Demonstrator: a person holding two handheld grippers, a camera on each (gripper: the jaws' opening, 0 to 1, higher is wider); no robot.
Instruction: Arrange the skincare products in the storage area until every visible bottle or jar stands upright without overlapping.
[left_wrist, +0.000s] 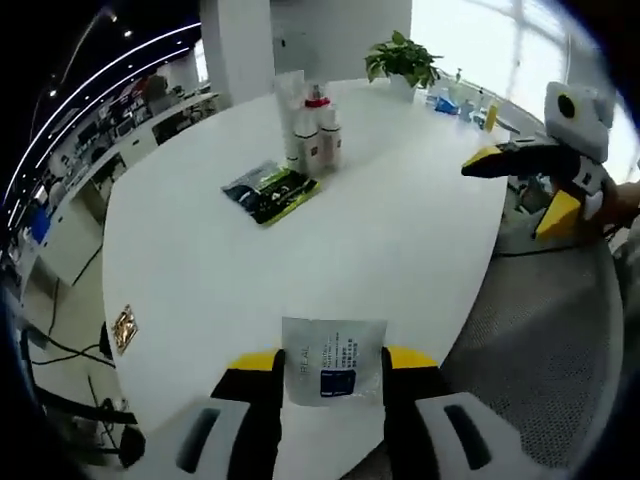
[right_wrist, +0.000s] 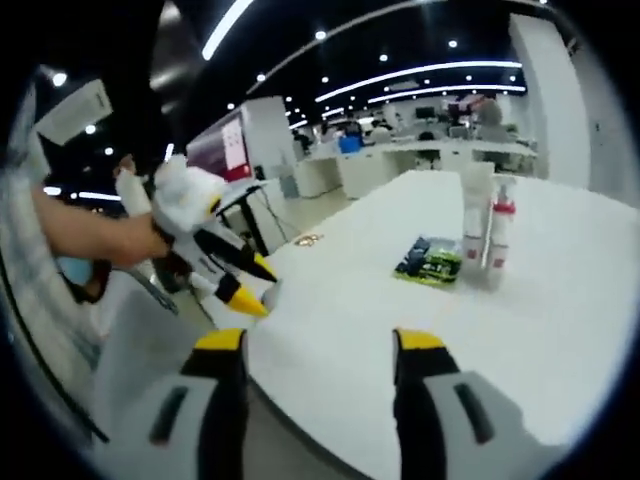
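1. White and rounded, the worktop (left_wrist: 400, 250) stands in an open-plan office with strip lights overhead and desks in the background.
2. Near the far side of the worktop a cluster of skincare bottles (left_wrist: 312, 128) stands upright, close together: a tall white tube and a red-capped bottle among them. In the right gripper view the same cluster (right_wrist: 485, 232) appears right of centre.
3. Just in front of the bottles a dark green sachet pack (left_wrist: 270, 190) lies flat on the surface, close to the cluster.
4. A potted plant (left_wrist: 402, 60) sits at the far edge, with small items beside it that are too blurred to name.
5. The left tool (left_wrist: 332, 362) grips a flat translucent sachet (left_wrist: 332, 360) with a dark blue label between its yellow-tipped jaws, at the near edge of the worktop.
6. The right tool (right_wrist: 320, 345) has its jaws spread apart with nothing between them, above the worktop's edge.
7. In the left gripper view the right tool (left_wrist: 530, 185) hangs beyond the worktop's right edge, above grey carpet (left_wrist: 540, 340).
8. Broad bare surface lies between the near edge and the bottles.
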